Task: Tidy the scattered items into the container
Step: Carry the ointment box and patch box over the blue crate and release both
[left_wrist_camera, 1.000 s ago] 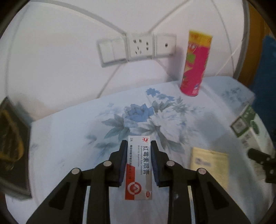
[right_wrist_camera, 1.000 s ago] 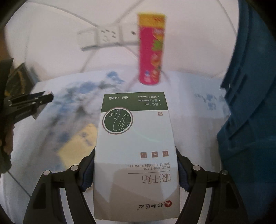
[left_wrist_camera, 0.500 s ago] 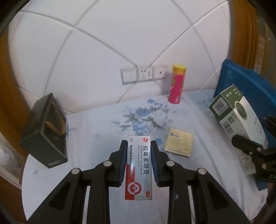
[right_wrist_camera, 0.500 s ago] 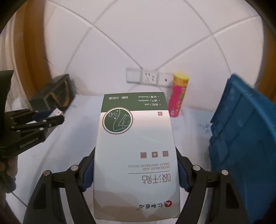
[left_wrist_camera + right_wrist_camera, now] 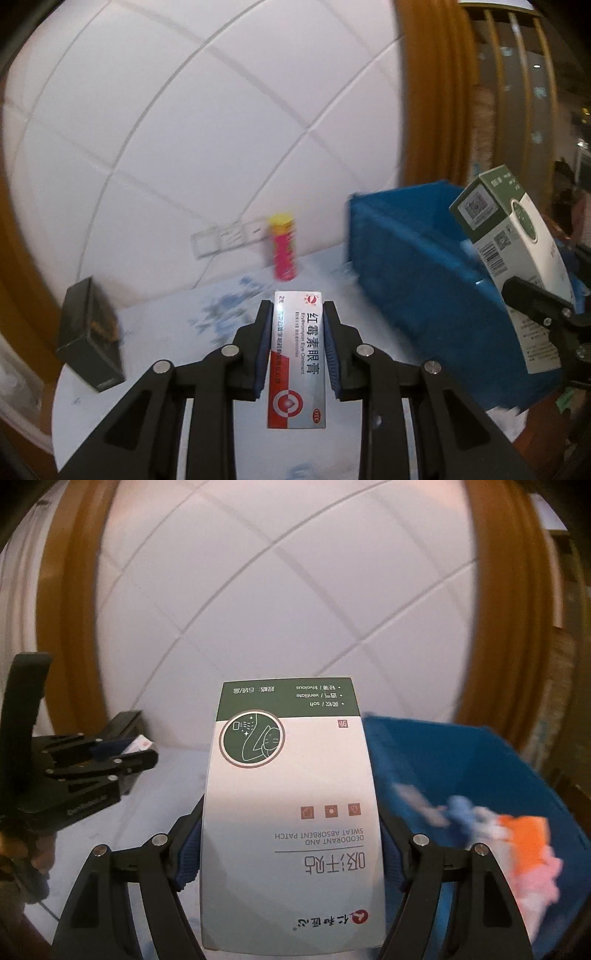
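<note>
Here a floral-clothed table [image 5: 177, 343] meets a white tiled wall [image 5: 184, 129].

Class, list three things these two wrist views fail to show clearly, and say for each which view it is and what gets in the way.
1. Bin contents, right wrist view: motion blur leaves only orange, pink and blue patches.
2. Table behind the patch box, right wrist view: the box, held in the right gripper, covers it.
3. Label on the pink can, left wrist view: blurred and too small to read.
4. Far side of the bin, left wrist view: hidden by the patch box.

left claw [image 5: 297, 347]: clamped, raised | right claw [image 5: 291, 834]: clamped, raised
</note>
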A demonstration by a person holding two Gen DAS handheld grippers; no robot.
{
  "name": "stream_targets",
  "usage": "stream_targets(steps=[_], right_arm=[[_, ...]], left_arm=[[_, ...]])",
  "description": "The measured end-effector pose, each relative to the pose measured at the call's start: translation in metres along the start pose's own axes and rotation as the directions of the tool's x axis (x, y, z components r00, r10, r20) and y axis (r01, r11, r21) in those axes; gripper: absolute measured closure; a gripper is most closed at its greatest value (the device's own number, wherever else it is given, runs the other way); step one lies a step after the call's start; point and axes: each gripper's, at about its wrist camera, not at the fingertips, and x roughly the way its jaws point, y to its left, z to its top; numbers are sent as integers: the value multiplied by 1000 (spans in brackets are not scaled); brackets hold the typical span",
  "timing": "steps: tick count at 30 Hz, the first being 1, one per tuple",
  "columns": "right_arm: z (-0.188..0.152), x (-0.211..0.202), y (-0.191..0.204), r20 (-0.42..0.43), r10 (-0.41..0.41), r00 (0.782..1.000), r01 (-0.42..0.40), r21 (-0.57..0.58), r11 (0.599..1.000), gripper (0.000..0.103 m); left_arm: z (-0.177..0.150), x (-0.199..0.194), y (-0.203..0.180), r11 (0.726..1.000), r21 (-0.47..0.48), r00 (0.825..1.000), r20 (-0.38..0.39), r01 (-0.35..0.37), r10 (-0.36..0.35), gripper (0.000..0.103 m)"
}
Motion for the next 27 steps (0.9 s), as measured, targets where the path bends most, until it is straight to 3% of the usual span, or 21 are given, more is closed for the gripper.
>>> stream_targets(steps=[6, 12, 16, 21, 22, 23, 24, 25, 26, 27], right_arm=[[-15, -43, -118, 25, -93, 995, 93, 10, 996, 26], [-33, -49, -229, -32, -161, 986, 161, 2, 987, 26], [-47, -46, -280, -75, -162, 984, 164, 26, 986, 26], [-66, -44, -313, -94, -146, 985, 152, 57, 987, 26], [-68, -42, -316, -98, -144, 985, 151, 58, 987, 21], [-70, -41, -319, -101, -144, 984, 150, 59, 987, 9], [-72, -41, -319, -100, -145, 984, 152, 62, 986, 3], [-74, -40, -320, -101, -146, 984, 152, 64, 986, 1], [-76, -38, -320, -106, -143, 984, 151, 65, 986, 1], [-78, -36, -324, -110, -141, 984, 149, 68, 986, 1]], left_arm=[[41, 9, -126, 997, 9, 996, 40, 74, -74, 77], [73, 44, -239, 992, 4, 992, 7, 126, -126, 77], [77, 58, -283, 991, 27, 992, -22, 128, -128, 77], [73, 63, -313, 988, 44, 989, -46, 146, -144, 77], [71, 63, -316, 988, 46, 988, -43, 149, -147, 76], [69, 62, -315, 989, 47, 989, -40, 142, -140, 65], [67, 60, -313, 991, 40, 991, -35, 131, -129, 52], [64, 59, -311, 993, 31, 993, -29, 117, -117, 19], [60, 55, -307, 995, 19, 995, -13, 97, -96, 1], [56, 50, -302, 997, 10, 997, 7, 74, -74, 0]])
